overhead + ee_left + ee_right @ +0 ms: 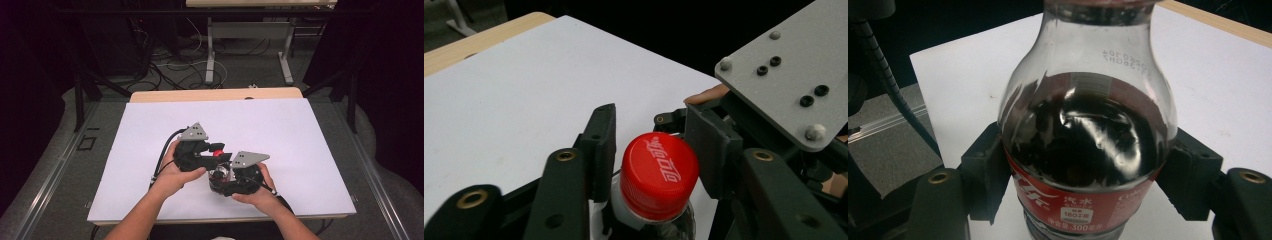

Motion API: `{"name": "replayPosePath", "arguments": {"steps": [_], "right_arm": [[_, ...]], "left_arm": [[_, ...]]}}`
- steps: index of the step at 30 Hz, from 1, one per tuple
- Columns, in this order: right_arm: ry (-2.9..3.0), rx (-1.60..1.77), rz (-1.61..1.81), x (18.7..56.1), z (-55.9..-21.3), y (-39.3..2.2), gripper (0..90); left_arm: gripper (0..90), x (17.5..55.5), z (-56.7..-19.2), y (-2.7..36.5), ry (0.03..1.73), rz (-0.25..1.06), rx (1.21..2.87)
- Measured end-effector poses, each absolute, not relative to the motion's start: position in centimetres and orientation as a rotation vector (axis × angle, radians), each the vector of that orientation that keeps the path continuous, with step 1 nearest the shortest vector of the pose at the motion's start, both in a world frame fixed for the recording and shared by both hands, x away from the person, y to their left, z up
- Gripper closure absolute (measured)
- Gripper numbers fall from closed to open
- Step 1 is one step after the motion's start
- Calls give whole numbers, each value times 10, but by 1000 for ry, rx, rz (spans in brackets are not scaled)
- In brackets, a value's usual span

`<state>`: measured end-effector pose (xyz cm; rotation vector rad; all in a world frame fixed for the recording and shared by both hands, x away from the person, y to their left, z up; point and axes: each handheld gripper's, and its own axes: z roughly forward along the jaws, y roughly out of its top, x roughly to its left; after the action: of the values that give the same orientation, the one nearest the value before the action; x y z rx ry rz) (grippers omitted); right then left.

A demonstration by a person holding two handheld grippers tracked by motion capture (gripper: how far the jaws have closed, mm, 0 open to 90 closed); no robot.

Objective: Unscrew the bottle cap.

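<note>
Your right gripper (1088, 195) is clamped on the cola bottle (1088, 130) at the body: both black pads press the sides right at the top edge of the red label (1078, 200). The bottle is clear plastic, dark liquid up to the shoulder, neck empty above that. It sits upright between the jaws in the right gripper view.

Your left gripper (651, 150) is on the red cap (659, 175). The cap sits between its two jaws; the right-hand pad looks to be touching the cap edge, the left-hand pad is tight beside it, contact there is hard to confirm from this angle. The jaws are drawn in narrow around the cap, so read it as gripped.

In the high view, both grippers meet near the middle of the white sheet (280, 130) on the table (215, 94), slightly toward your edge. Left gripper (212, 152) sits above and behind the right one (225, 175), with the cap (218, 152) showing as a red spot between the two grey plates. The bottle body is mostly hidden under the hardware there. Your left hand (172, 175) and right hand (260, 192) wrap the gripper bodies from below.

In the left gripper view, the other gripper's grey plate (794, 75) is just beside the cap, upper right.
</note>
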<state>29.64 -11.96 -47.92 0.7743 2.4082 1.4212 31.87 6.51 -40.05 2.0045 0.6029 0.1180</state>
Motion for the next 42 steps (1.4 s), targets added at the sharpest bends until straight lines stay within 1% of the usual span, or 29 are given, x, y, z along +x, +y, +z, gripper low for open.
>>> {"name": "replayPosePath", "arguments": {"steps": [4,12,16,24,25,27,31,32,38,42], "right_arm": [[2415,784,1412,296,-478,-121,298],[2365,811,1365,296,-479,-120,298],[2337,820,1351,295,-480,-119,298],[2351,795,1371,296,-479,-120,298],[2345,802,1379,296,-479,-119,298],[2352,811,1396,296,-480,-119,298],[2368,809,1404,297,-479,-121,298],[2365,804,1407,297,-479,-121,298],[2383,781,1422,297,-479,-122,298],[2382,787,1432,297,-479,-121,298]], "left_arm": [[612,316,-399,61,613,175,2006],[615,302,-400,46,834,323,1930],[615,298,-400,42,851,356,1932],[608,301,-398,46,819,308,1951],[599,302,-398,47,807,293,1958],[547,302,-397,48,785,274,1963],[487,303,-394,53,733,236,1976],[480,303,-394,55,722,209,1978],[447,307,-390,68,649,174,1997],[451,312,-392,74,605,134,2000]]}}
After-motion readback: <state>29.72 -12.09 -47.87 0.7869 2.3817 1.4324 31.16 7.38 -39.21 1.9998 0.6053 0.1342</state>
